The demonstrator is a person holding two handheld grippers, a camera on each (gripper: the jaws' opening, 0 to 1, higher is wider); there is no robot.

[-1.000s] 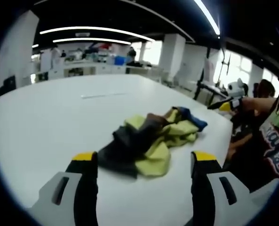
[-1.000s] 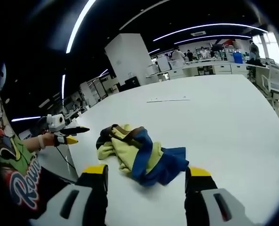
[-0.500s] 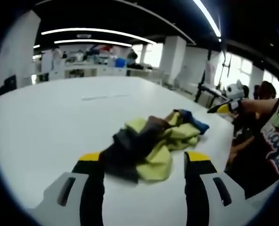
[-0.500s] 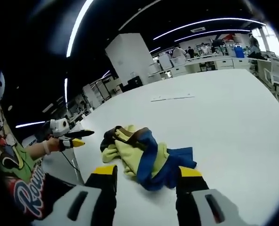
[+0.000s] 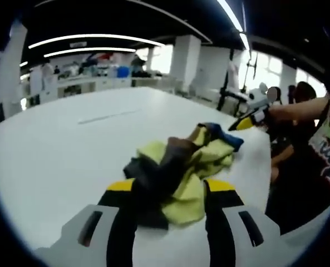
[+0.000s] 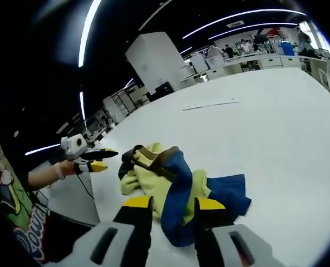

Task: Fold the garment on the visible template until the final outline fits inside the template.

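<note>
- A crumpled yellow, blue and dark grey-brown fabric garment [image 5: 178, 167] is seen bunched in a heap on the big white table [image 5: 59, 150], near the edge where the person stands. It's also caught from the other side in the right gripper view [image 6: 170, 178], where the blue part is spread toward the right.
- The left gripper [image 5: 169, 192], white-bodied with yellow-tipped black jaws, is set low at the near end of the heap. The dark fold of the cloth is flanked by the jaws, which are drawn in close on either side of it; whether it's actually being pinched can't really be told.
- The right gripper [image 6: 167, 206] is set down at the blue-and-yellow end. Its jaws are nearly pressed together with a blue fold sitting between them, so it looks gripped.
- Each tool is also spotted far off in the other's view: the right one [image 5: 248, 118] at the table edge, the left one [image 6: 89, 158] held out over the table corner.
- A thin pale strip [image 6: 209, 104] is laid flat on the table, well apart from the garment.
</note>
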